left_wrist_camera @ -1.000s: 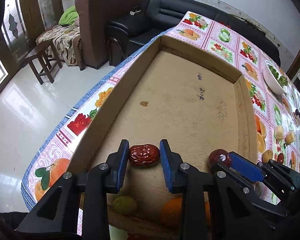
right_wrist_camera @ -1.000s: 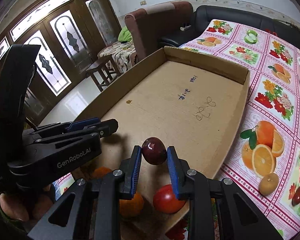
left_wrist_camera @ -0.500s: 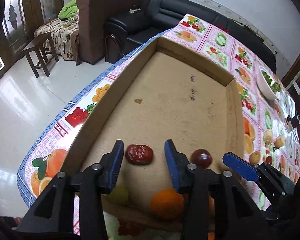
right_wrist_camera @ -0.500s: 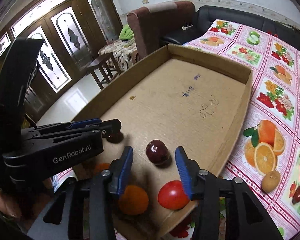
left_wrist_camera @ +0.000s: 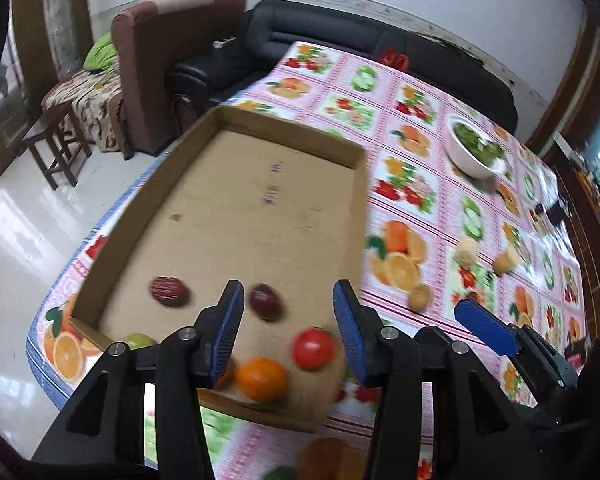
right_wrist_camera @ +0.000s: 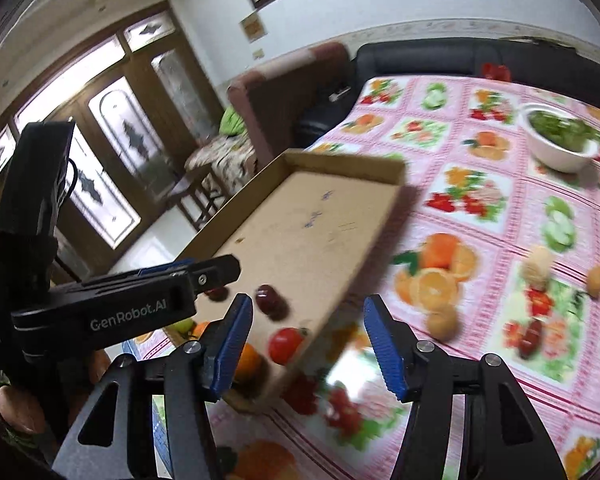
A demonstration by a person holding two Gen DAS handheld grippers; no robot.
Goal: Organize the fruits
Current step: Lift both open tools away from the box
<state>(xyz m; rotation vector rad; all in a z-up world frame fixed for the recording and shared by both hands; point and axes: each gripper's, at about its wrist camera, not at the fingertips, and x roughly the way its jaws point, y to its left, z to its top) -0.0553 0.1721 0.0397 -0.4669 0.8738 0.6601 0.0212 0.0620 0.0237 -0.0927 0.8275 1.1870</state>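
Both of my grippers are empty now: the left gripper (left_wrist_camera: 288, 328) has its jaws wide apart above the near end of the cardboard tray (left_wrist_camera: 356, 160), and the right gripper (right_wrist_camera: 308, 344) is also wide, over the tray's right edge and the fruit-printed tablecloth (right_wrist_camera: 500, 208). Inside the tray I see a wrinkled red date (left_wrist_camera: 168, 291), a dark red plum-like fruit (left_wrist_camera: 265, 302) just beside it, a tomato (left_wrist_camera: 313, 348), an orange (left_wrist_camera: 262, 378) and a green fruit (left_wrist_camera: 140, 339) near the front wall. I judge that I am between two placements, and the next step is to fetch more fruit. Several pieces lie loose on the cloth, well apart from the tray: a small brown round fruit (right_wrist_camera: 442, 322) is nearest to my right jaws, and paler ones (right_wrist_camera: 538, 266) are farther away. I should reach right, lower the open jaws around one fruit and close gently, because these fruits look smooth and can roll.
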